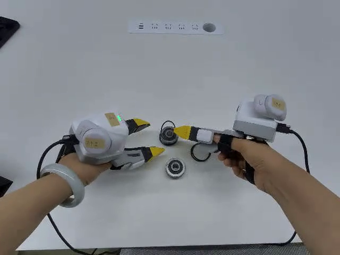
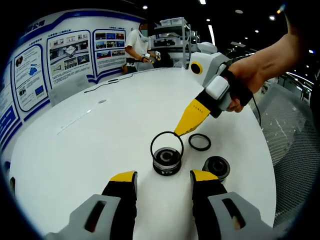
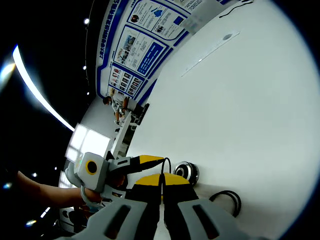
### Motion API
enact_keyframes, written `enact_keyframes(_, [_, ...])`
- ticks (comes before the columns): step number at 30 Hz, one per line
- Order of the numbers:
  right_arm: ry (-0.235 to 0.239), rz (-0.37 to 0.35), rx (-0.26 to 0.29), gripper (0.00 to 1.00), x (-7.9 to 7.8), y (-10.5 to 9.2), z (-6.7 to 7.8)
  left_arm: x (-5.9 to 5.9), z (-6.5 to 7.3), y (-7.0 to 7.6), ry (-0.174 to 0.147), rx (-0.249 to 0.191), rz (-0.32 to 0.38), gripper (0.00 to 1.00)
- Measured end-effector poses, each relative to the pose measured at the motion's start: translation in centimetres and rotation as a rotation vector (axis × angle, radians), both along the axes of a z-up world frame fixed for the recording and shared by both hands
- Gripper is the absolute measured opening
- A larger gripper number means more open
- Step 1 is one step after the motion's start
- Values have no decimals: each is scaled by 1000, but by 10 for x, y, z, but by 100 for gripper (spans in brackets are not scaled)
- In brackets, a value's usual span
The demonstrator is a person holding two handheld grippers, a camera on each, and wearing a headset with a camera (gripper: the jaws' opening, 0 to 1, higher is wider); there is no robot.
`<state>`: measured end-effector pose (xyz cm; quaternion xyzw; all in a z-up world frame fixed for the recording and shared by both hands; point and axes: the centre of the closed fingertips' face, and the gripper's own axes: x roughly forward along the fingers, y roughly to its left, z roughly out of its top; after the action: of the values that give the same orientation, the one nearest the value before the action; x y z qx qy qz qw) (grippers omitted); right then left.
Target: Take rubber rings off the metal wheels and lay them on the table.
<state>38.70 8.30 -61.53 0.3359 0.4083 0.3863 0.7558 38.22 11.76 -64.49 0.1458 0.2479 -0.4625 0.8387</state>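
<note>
A metal wheel (image 1: 169, 137) stands on the white table (image 1: 106, 69), and a thin black rubber ring (image 1: 168, 124) rises from it as a loop. My right gripper (image 1: 183, 132) is shut on that ring (image 2: 167, 144) at its top edge, just above the wheel (image 2: 166, 161). My left gripper (image 1: 148, 138) is open, its yellow fingertips either side of the space left of the wheel, not touching it. A second wheel (image 1: 175, 168) lies nearer me. One loose ring (image 1: 201, 154) lies flat under the right gripper. The right gripper view shows the wheel (image 3: 186, 171) and the loose ring (image 3: 227, 200).
A white power strip (image 1: 175, 26) lies at the far side of the table. A dark object (image 1: 6, 26) sits at the far left corner. Cables (image 1: 42, 159) trail from both grippers toward the near table edge. A person (image 2: 137, 45) stands far behind.
</note>
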Motion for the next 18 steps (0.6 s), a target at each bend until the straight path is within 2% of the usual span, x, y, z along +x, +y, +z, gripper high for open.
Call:
enact_keyframes(6, [4, -39, 21, 2, -7, -14, 5, -2, -1, 5, 12, -1, 22, 50])
enact_keyframes(12, [26, -91, 18, 2, -18, -38, 0, -5, -2, 7, 23, -5, 38, 54])
enact_keyframes(18, [51, -117, 10, 2, -25, -52, -7, -4, -3, 9, 24, -10, 43, 54])
